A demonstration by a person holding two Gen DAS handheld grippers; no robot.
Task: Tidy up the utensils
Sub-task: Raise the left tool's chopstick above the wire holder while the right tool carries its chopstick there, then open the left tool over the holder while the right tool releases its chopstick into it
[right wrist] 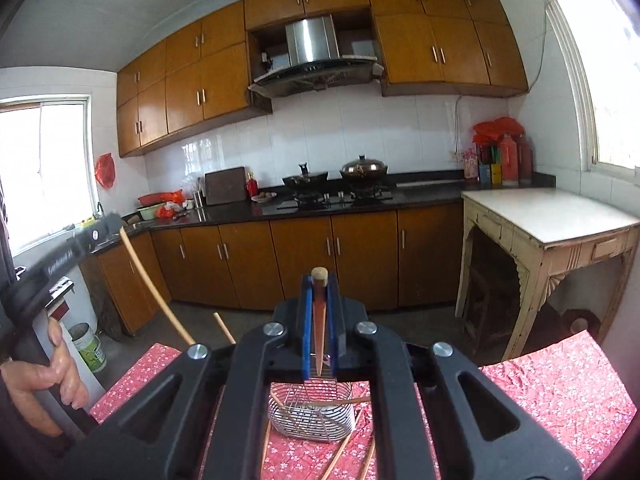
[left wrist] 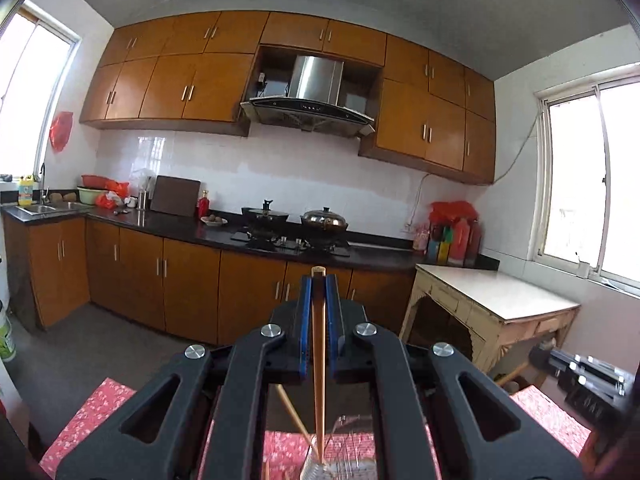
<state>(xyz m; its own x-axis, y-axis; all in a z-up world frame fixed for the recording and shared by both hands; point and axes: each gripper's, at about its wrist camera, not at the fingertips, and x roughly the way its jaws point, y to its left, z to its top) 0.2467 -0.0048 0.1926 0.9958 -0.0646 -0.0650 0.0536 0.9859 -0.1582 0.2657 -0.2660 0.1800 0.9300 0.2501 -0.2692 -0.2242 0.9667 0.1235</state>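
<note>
Two grippers hang above a red floral tablecloth (right wrist: 560, 384), on which a wire basket (right wrist: 310, 412) stands (some chopsticks lean inside it). Loose chopsticks (right wrist: 338, 454) lie just beside the basket. The left gripper (left wrist: 318, 280) is clamped on one chopstick (left wrist: 319, 368) directly over the basket. The right gripper (right wrist: 319, 280) pinches another chopstick (right wrist: 319, 332) above the basket.
</note>
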